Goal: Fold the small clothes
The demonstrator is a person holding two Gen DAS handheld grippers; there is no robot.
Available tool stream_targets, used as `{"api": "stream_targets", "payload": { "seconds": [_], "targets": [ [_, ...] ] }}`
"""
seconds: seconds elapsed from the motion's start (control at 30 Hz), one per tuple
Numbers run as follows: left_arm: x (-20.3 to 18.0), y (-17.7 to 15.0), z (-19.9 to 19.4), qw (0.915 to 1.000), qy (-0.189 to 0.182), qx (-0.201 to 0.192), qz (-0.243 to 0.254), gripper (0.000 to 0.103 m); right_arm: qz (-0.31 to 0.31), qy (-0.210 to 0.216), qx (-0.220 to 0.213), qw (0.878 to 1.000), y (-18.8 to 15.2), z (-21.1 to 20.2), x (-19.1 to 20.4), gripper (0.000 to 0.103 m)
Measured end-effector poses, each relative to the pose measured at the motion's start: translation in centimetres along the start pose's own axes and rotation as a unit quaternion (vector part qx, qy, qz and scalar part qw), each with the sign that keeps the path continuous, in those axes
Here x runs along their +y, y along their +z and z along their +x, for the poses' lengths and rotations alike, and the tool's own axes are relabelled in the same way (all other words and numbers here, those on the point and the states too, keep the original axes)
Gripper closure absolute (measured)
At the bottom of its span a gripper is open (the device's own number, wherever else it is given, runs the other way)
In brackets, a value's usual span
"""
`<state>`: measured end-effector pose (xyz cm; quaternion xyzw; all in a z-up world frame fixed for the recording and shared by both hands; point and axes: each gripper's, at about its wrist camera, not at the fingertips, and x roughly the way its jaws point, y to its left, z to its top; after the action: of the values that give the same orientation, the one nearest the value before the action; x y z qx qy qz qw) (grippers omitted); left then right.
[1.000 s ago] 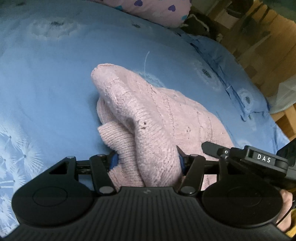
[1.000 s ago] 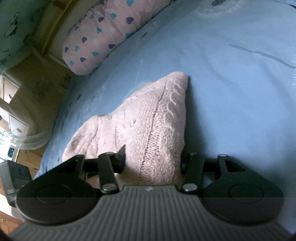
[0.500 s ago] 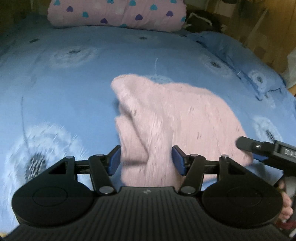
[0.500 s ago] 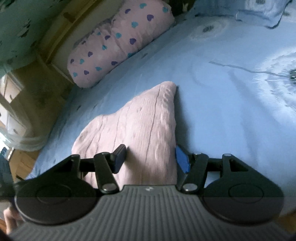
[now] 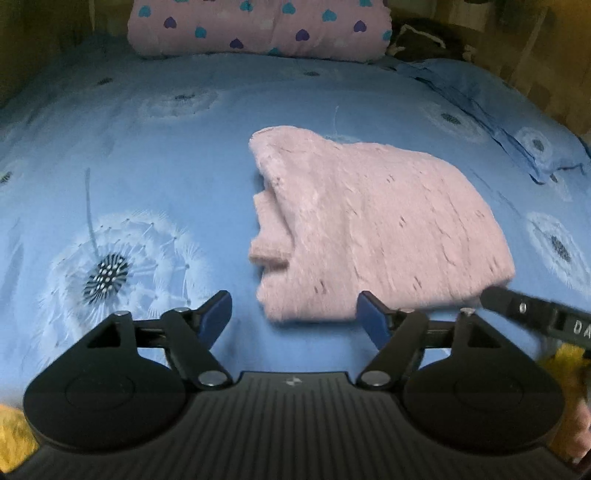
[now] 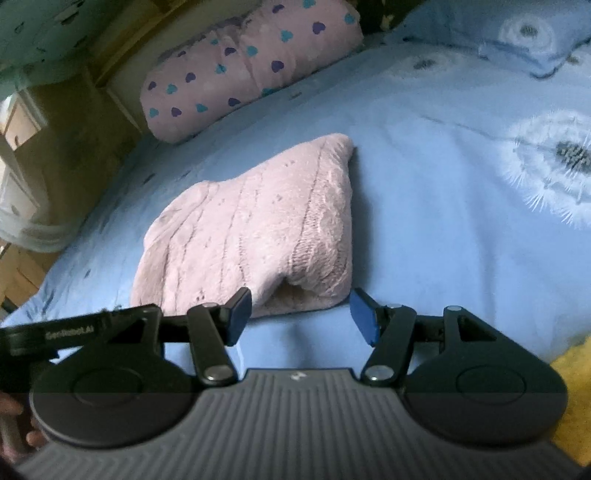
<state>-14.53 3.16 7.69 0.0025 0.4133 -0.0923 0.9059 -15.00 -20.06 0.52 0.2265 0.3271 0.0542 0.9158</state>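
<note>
On blue dandelion-print bedspread (image 5: pixel 147 155), folded pink sweater (image 5: pixel 376 221)

A pale pink cable-knit sweater (image 5: pixel 373 229) is lying folded into a compact bundle, resting flat on the blue dandelion-print bed (image 5: pixel 155 155).

Left of frame, left wrist view: open blue bedsheet (image 5: pixel 155 166), nothing standing on it.
Centre right: folded pink sweater (image 5: pixel 376 229), a low soft mound in the path.
Top edge: heart-print pillow (image 5: pixel 258 26) closes off the far end.
Lower right: the right gripper (image 5: pixel 532 314) juts in beside the sweater.
Right wrist view, right half: bare sheet, free passage.
</note>
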Motion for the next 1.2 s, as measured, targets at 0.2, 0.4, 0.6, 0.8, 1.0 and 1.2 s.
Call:
{"api": "stream_targets", "payload": {
  "seconds": [0.2, 0.4, 0.6, 0.8, 1.0, 1.2],
  "targets": [
    [-2.4, -1.4, -1.7, 0.9996, 0.012, -0.019, 0.018, 0.009, -0.038, -0.025, 0.0, 0.999, -0.5, -1.5, 1.2, 0.032],
    [-3.7, -2.1, -0.5, 0.9994, 0.026, 0.003, 0.022, 0.007, -0.098, -0.047, 0.004, 0.994, -1.8, -1.4, 2.3, 0.023],
    [-3.6, -2.6, 1.8, 0.9984, 0.042, 0.034, 0.018, 0.007, -0.116, -0.065, 0.011, 0.991, -2.3, -0.2, 2.1, 0.023],
    [-4.0, -3.2, 2.7, 0.9979, 0.053, 0.032, 0.019, 0.001, -0.149, -0.085, 0.006, 0.985, -3.1, 0.8, 2.4, 0.022],
    [-3.8, -3.4, 3.1, 0.9979, 0.053, 0.028, 0.026, 0.0, -0.16, -0.087, -0.007, 0.983, -3.7, 1.1, 2.3, 0.018],
    [-3.8, -3.6, 3.0, 0.998, 0.052, 0.022, 0.029, 0.0, -0.157, -0.083, -0.011, 0.984, -3.9, 1.2, 2.2, 0.016]
  ]
}}
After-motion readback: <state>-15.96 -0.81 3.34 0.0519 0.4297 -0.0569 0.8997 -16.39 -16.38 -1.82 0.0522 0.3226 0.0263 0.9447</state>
